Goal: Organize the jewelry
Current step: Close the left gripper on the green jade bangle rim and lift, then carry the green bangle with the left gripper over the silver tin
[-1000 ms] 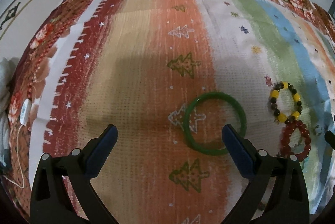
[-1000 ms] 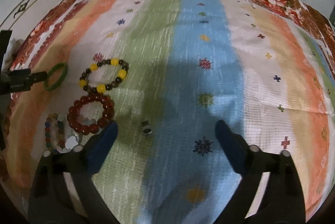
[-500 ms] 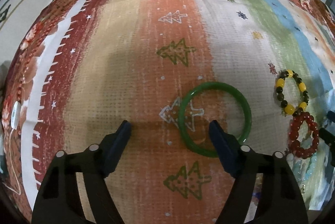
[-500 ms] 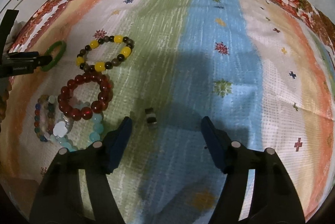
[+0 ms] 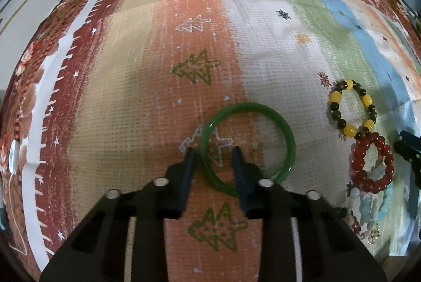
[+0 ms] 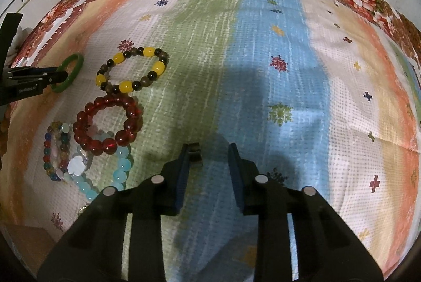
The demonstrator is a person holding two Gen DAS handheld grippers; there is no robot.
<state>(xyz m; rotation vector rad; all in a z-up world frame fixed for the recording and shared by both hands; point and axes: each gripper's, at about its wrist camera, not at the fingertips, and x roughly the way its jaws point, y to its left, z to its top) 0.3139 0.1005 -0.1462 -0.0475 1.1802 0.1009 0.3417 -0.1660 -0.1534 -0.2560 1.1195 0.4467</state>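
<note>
Green bangle [image 5: 250,106] is laid flat on the cloth [image 5: 131,97], near rim straddled but not really pinched by the left gripper [image 5: 211,150], jaws just closed in.

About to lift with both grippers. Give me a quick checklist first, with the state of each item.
1. Rim of the bangle between the left gripper fingers: ok, one finger outside the ring, one inside.
2. Left grip firm: not ok; the jaws have just been closing, but cloth shows between the rim and the inner finger.
3. The small dark piece between the right gripper fingers: ok, beside one finger.
4. Right grip firm: not ok; the jaws have just been closing, but a gap remains.
5. The bangle clear of the yellow-beaded bracelet: ok.
</note>
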